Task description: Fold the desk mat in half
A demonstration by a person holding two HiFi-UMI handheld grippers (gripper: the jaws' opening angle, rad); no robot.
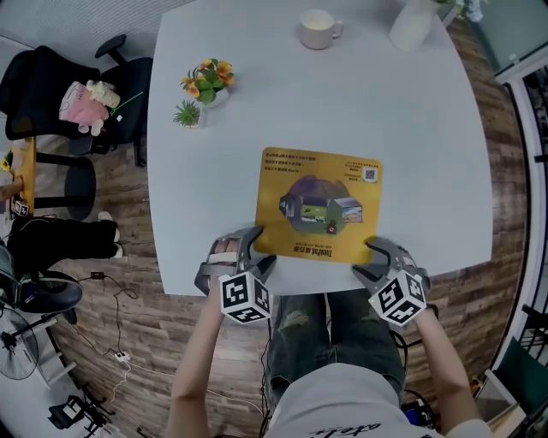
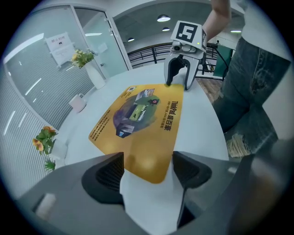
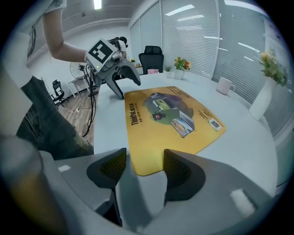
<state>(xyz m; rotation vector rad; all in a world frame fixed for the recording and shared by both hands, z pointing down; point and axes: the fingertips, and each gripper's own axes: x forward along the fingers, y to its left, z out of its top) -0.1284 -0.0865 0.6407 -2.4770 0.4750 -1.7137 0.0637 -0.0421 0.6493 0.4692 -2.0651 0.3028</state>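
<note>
- Yellow rectangular desk mat (image 1: 318, 205) with a printed picture at its centre lay flat and unfolded on the pale grey table (image 1: 428, 128), with one long edge toward the person.
- Left gripper (image 1: 259, 250) sat at the mat's near left corner. Right gripper (image 1: 373, 259) sat at the near right corner.
- Left gripper view: left gripper (image 2: 147, 167) had its fingers (image 2: 105, 172) spread wide.
  - The mat's (image 2: 138, 124) rounded corner lay in the gap between the fingertips.
  - One finger met the mat edge; the other stood just beside the corner. Neither pinched it.
  - Bare table (image 2: 151, 202) showed between the fingers, nearer the camera than the corner.
  - The right gripper (image 2: 180, 75) was visible beyond the fingers, at the far end of the mat's near edge.
- Right gripper view: right gripper (image 3: 144, 167) also had its fingers (image 3: 108, 167) spread apart.
  - The mat's (image 3: 170, 124) corner reached into the gap at the fingertips, unclamped.
  - The left gripper (image 3: 117, 75) stood well ahead of the fingers at the opposite corner, tips down at the table.
- Well beyond both sets of fingers, past the mat's far edge:
  - pale pink ceramic mug (image 1: 318, 28)
  - white vase (image 1: 411, 21)
  - small potted orange flowers (image 1: 205, 85), off to the left
- None of these touched the mat.
- Black office chair (image 1: 51, 94) stood on the wooden floor, left of the table.
</note>
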